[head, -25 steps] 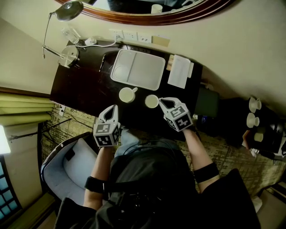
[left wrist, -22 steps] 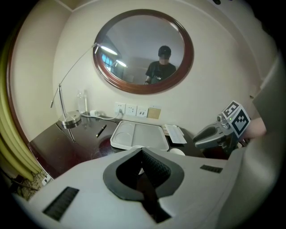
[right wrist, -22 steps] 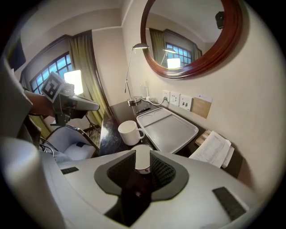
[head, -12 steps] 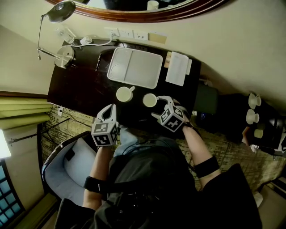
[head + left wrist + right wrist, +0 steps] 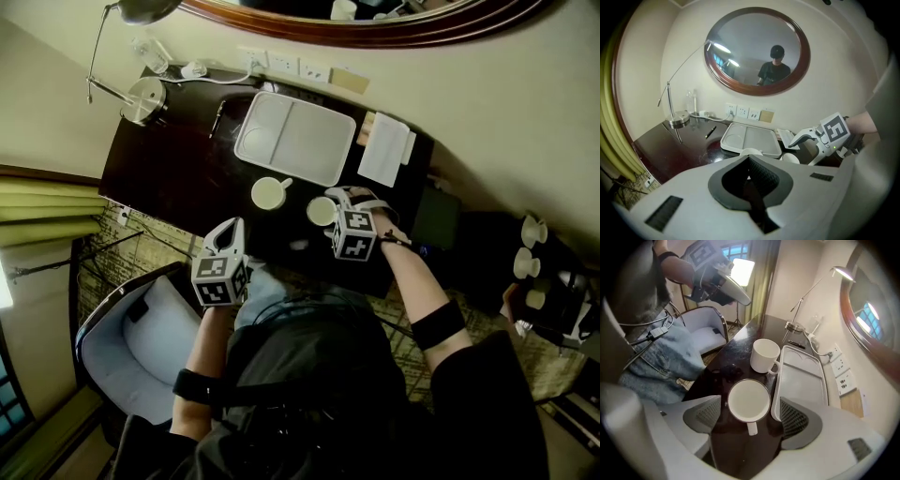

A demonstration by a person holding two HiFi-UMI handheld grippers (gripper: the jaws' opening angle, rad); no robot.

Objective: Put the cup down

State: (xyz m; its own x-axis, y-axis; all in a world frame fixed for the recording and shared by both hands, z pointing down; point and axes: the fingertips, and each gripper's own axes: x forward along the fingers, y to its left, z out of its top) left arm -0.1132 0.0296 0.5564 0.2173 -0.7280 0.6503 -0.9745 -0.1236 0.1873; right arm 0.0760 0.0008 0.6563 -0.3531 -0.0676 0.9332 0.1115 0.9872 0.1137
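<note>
R gripper: jaws wide apart, have just been opening. Cup stands upright on the dark desk between them, pads clear of it on both sides, handle toward the gripper. It sits just near the white tray's near edge. 2nd cup is close by on its left. L gripper: jaws fully closed, nothing in them, at the desk's near edge, left of both cups.

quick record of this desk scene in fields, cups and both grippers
surface: dark desk
near cup: upright on the desk, between the jaws of the right hand-held gripper, pads clear of it
right hand-held gripper: open, jaws have just been opening
left hand-held gripper: shut, nothing in it
other cup: upright, next to the tray
tray: white
</note>
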